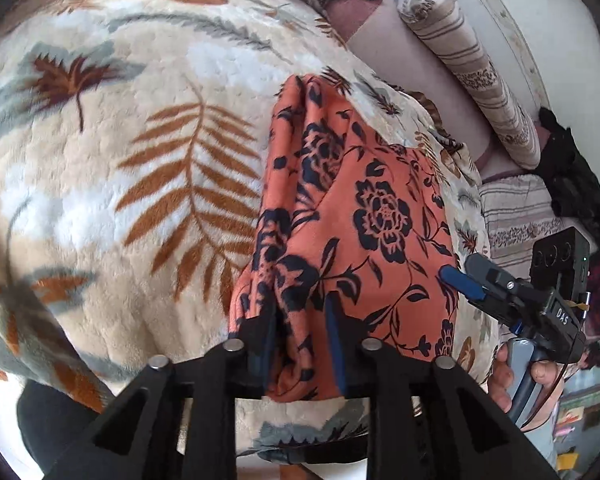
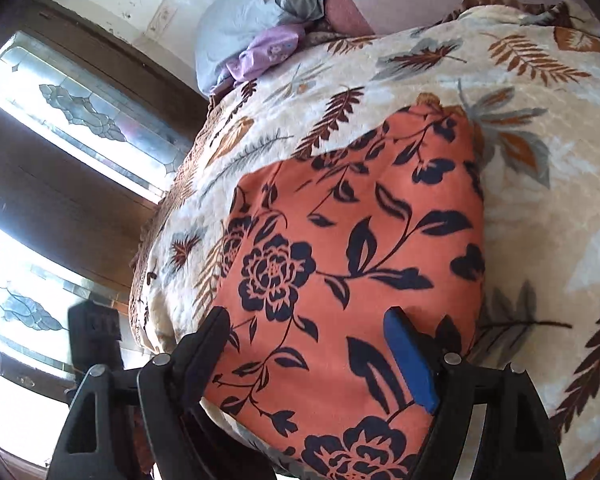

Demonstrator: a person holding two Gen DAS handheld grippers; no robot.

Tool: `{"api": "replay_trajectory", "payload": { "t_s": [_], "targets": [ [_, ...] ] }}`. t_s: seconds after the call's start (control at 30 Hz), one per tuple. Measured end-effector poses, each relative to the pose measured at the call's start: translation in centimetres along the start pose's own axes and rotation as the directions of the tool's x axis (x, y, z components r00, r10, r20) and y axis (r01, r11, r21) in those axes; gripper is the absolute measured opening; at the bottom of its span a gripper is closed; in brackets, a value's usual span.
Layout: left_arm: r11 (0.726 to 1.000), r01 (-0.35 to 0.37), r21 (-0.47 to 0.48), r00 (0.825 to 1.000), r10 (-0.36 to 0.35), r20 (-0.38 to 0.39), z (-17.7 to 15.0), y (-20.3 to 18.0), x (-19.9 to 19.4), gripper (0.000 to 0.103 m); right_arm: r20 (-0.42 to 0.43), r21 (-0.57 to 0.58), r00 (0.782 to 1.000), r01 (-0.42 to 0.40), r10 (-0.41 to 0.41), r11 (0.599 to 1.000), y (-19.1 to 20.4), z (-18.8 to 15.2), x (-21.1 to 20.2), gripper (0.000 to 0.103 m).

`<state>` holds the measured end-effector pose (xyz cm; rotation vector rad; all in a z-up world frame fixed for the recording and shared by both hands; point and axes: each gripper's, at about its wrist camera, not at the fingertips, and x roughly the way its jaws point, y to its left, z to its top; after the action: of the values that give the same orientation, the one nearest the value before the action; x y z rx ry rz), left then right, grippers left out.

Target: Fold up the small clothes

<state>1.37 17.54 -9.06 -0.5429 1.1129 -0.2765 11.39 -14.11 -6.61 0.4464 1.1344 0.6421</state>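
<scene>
The orange floral garment (image 1: 364, 216) lies on the leaf-print blanket (image 1: 140, 160), its near edge bunched in the left hand-held gripper (image 1: 300, 344); at 3 o'clock the right hand-held gripper (image 2: 316, 360) gapes wide above it, its lower end cut off

The lower end of the orange flowered cloth (image 1: 352, 216) is running in between the left gripper (image 1: 302, 344) fingers, so whether the pads are pressing it cannot be told. In the right wrist view the cloth's near edge is being cut off by the frame bottom, behind the right gripper (image 2: 312, 356). A hand (image 1: 512, 376) is showing only partly. The blanket (image 1: 100, 160) pattern is blurring at the left. A black heap (image 1: 572, 176) is lying too dark to identify.
</scene>
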Motion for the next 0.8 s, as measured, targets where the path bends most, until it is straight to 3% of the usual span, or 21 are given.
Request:
{"api": "replay_trajectory", "payload": {
  "t_s": [0.03, 0.07, 0.13, 0.23, 0.3, 0.33, 0.37, 0.5, 0.53, 0.57, 0.63, 0.73, 0.8],
  "targets": [
    [1.0, 0.004, 0.023, 1.0, -0.004, 0.023, 0.7, -0.6, -0.4, 0.066, 0.005, -0.007, 1.0, 0.005, -0.005, 1.0, 0.2, -0.3, -0.2, 0.082],
    [0.999, 0.0, 0.038, 0.998, -0.003, 0.061, 1.7, -1.0, -0.8, 0.077, 0.01, -0.008, 1.0, 0.0, 0.0, 1.0, 0.0, -0.6, -0.4, 0.082],
    [0.998, -0.011, 0.066, 0.995, 0.004, 0.103, 4.2, -1.2, -0.6, 0.077, 0.002, 0.007, 1.0, -0.02, 0.02, 1.0, -0.2, -0.6, -0.3, 0.082],
    [0.998, -0.003, 0.057, 0.997, -0.001, 0.076, 8.7, -0.9, 2.0, 0.076, -0.004, 0.022, 1.0, -0.025, 0.025, 0.999, -0.3, -0.5, 0.0, 0.082],
    [1.0, 0.01, 0.029, 1.0, -0.011, 0.017, 11.3, -0.2, 5.0, 0.06, -0.001, 0.026, 1.0, -0.029, 0.029, 0.999, -0.3, -0.4, -0.1, 0.082],
    [1.0, -0.02, 0.0, 1.0, 0.02, -0.023, 12.1, 0.6, 6.5, 0.032, -0.001, 0.026, 0.999, -0.033, 0.033, 0.999, -0.3, -0.4, -0.1, 0.082],
    [0.999, -0.047, -0.024, 0.998, 0.046, -0.054, 12.7, 1.4, 7.7, 0.023, -0.003, 0.028, 0.999, -0.037, 0.037, 0.999, -0.3, -0.4, 0.1, 0.082],
    [0.997, -0.001, -0.077, 0.999, -0.001, -0.032, 13.1, 2.2, 7.8, 0.025, -0.005, 0.029, 0.999, -0.049, 0.049, 0.998, -0.4, -0.9, 0.1, 0.082],
    [0.998, -0.01, -0.058, 1.0, 0.01, -0.009, 12.7, 1.9, 7.1, 0.033, -0.005, 0.029, 0.998, -0.056, 0.056, 0.998, -0.4, -1.0, -0.1, 0.082],
    [0.999, -0.033, -0.037, 0.999, 0.033, 0.009, 12.2, 1.5, 6.5, 0.049, -0.004, 0.034, 0.998, -0.065, 0.065, 0.997, -0.5, -1.0, -0.3, 0.082],
    [0.997, -0.08, 0.0, 0.997, 0.08, 0.024, 11.0, 0.7, 5.2, 0.071, 0.006, 0.046, 0.996, -0.088, 0.088, 0.995, -0.6, -1.0, -1.1, 0.082],
    [0.994, -0.097, 0.055, 0.992, 0.092, 0.088, 8.2, 0.1, 2.3, 0.076, 0.071, 0.052, 0.993, -0.097, 0.093, 0.994, -1.3, -1.0, -3.6, 0.083],
    [0.994, -0.08, 0.075, 0.993, 0.073, 0.093, 6.3, -0.1, 1.5, 0.084, 0.124, 0.1, 0.989, -0.091, 0.078, 0.991, -2.9, -1.0, -5.4, 0.098]
  ]
}}
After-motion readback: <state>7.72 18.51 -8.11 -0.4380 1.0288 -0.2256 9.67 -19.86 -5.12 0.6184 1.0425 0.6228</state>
